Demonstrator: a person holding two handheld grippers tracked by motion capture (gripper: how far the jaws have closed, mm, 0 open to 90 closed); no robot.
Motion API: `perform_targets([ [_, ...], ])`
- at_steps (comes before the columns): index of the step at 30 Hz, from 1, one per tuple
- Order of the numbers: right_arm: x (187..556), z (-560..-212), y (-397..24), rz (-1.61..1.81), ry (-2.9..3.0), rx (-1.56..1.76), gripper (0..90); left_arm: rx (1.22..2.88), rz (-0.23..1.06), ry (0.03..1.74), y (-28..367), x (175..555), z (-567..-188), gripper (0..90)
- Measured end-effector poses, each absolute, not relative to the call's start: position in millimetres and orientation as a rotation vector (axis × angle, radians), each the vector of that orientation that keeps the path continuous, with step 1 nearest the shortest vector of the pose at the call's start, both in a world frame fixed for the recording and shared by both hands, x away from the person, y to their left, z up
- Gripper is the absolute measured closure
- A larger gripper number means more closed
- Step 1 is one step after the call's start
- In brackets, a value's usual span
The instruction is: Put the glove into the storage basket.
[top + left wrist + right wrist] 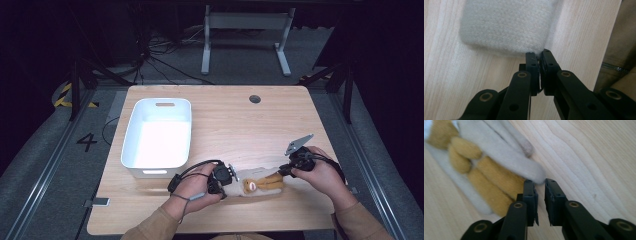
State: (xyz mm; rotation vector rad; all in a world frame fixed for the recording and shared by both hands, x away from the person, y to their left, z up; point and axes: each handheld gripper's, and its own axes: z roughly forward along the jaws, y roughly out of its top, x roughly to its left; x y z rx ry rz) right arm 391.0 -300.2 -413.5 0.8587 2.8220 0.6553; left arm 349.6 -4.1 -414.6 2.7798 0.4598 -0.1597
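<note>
Dark floor, loose cables and a grey frame stand beyond a pale wooden table (280, 125), where a person works from the near edge with a hand-held gripper in each hand. A white bin (157, 135) sits on the table's left half, and as far as the high view shows it holds nothing.

The thing in hand is a small plush glove (255, 182), cream fleece with tan, finger-like parts, lying flat on the wood near the front edge, between the two hands and well apart from the bin's opening.

The left gripper (220, 181) sits at the glove's left end. In the left gripper view its jaws are pressed nearly together on the edge of the cream fleece (506, 25), pinching a thin fold of it.

The right gripper (289, 170) is at the glove's other end. In the right gripper view a narrow gap remains between its jaws, and the tip of a cream finger (534, 173) lies just at their ends; whether any fabric is truly caught there cannot be told.

By these pictures the work is at an early stage. One end looks secured and the other is only being approached or lightly touched. The glove rests fully on the table, not lifted. If the bin is its destination, then a firm second hold, the lift, the carry leftward and the release all remain.
</note>
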Motion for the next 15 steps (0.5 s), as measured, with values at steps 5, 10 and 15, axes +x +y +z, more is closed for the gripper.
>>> perform_targets([
  [5, 392, -413, -304, 0.610, 2.810, 0.826, 76.5, 2.798, -0.221, 0.463, 1, 351, -412, 81.8],
  [10, 388, -406, -308, 0.646, 2.783, 0.846, 83.4, 2.764, -0.212, 0.479, 9, 352, -400, 77.8],
  [15, 384, -401, -312, 0.671, 2.767, 0.857, 84.5, 2.716, -0.175, 0.501, 14, 356, -388, 74.2],
])
